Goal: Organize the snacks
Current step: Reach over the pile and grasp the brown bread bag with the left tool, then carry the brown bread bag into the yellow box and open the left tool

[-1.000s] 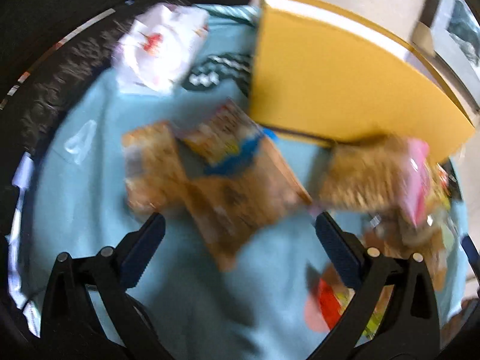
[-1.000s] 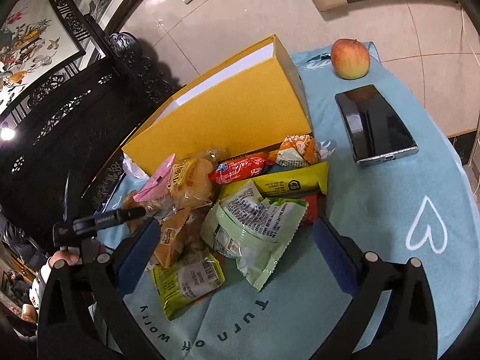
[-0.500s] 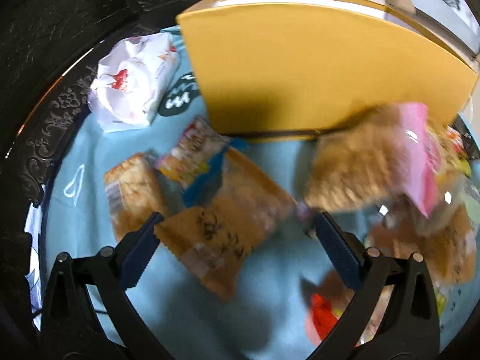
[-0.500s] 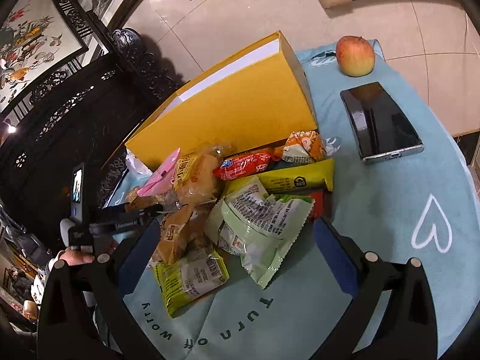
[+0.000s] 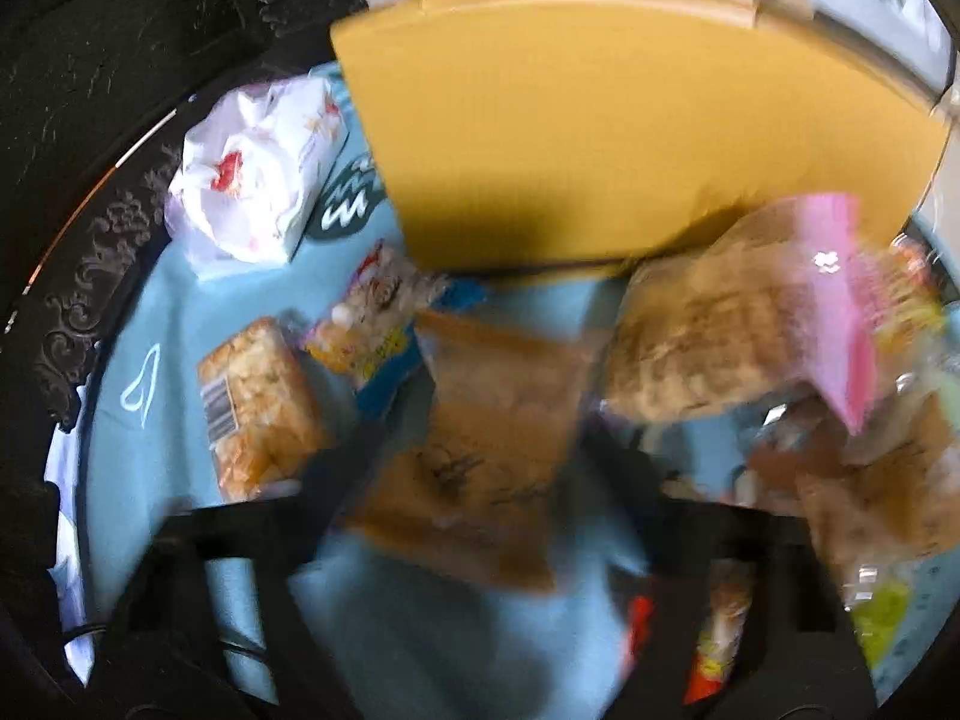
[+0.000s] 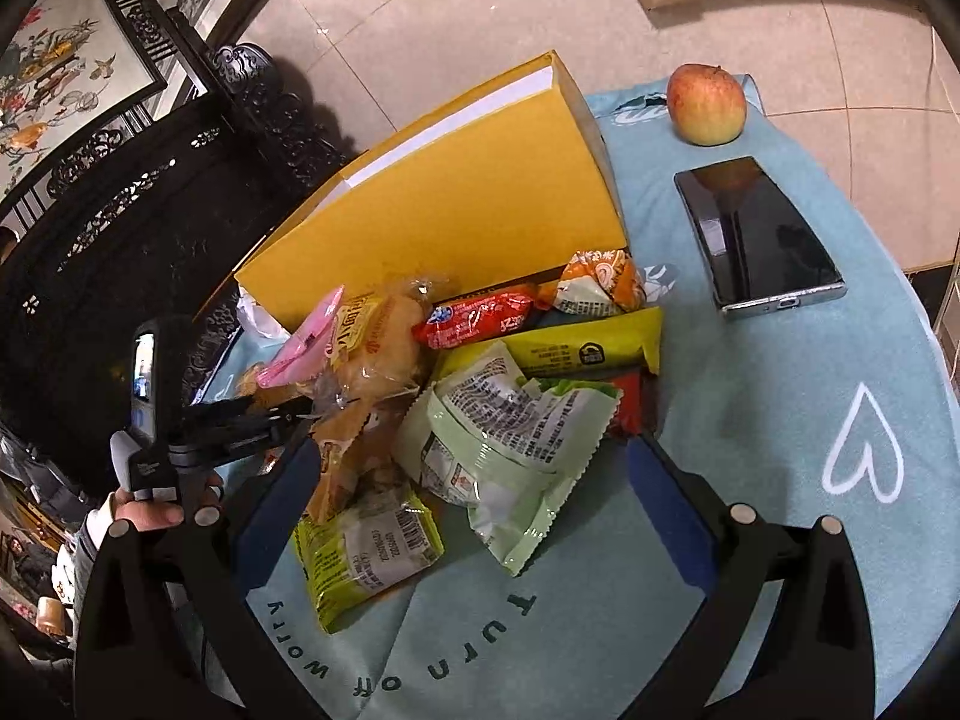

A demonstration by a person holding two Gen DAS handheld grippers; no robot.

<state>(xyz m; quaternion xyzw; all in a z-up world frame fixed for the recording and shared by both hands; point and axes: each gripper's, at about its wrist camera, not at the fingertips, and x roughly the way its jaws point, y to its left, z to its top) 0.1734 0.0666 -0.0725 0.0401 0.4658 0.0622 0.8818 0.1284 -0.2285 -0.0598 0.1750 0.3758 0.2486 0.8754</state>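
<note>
Left hand-held gripper [image 5: 480,450]: blurred, its jaws closing around a brown snack packet [image 5: 486,438] that lies between them; whether the pads press on it already cannot be told.
Right hand-held gripper [image 6: 474,456]: jaws spread wide, nothing between the pads, hanging over the near edge of the snack pile.
Surface [image 6: 780,420]: round, covered in a light blue cloth with a white heart outline and dark lettering.
Yellow box [image 6: 456,204]: at 12 o'clock of the pile in the right wrist view, its long side touching the snacks behind.
Snack pile, right wrist view: pale green packet [image 6: 510,438] in the middle, just ahead of the right jaws; yellow-green packet [image 6: 366,546] at 7 o'clock of it; long yellow bar [image 6: 576,348] at 1 o'clock; red packet [image 6: 474,318] and orange-white packet [image 6: 600,288] against the box; bread bag with pink label [image 6: 360,342] at 10 o'clock.
Snacks, left wrist view: crispy rice cake packet [image 5: 258,408] at 9 o'clock of the brown packet; blue-trimmed packet [image 5: 378,324] at 11 o'clock; the pink-labelled bag [image 5: 738,336] at 2 o'clock.
White tissue pack [image 5: 258,168]: at 10 o'clock, just beside the box's left end.
Apple [image 6: 707,103]: at 1 o'clock, well apart from the pile.
Phone [image 6: 759,234]: flat, between the apple and the heart.
Person's hand [image 6: 156,498]: at 8 o'clock in the right wrist view, gripping the left tool's handle.
</note>
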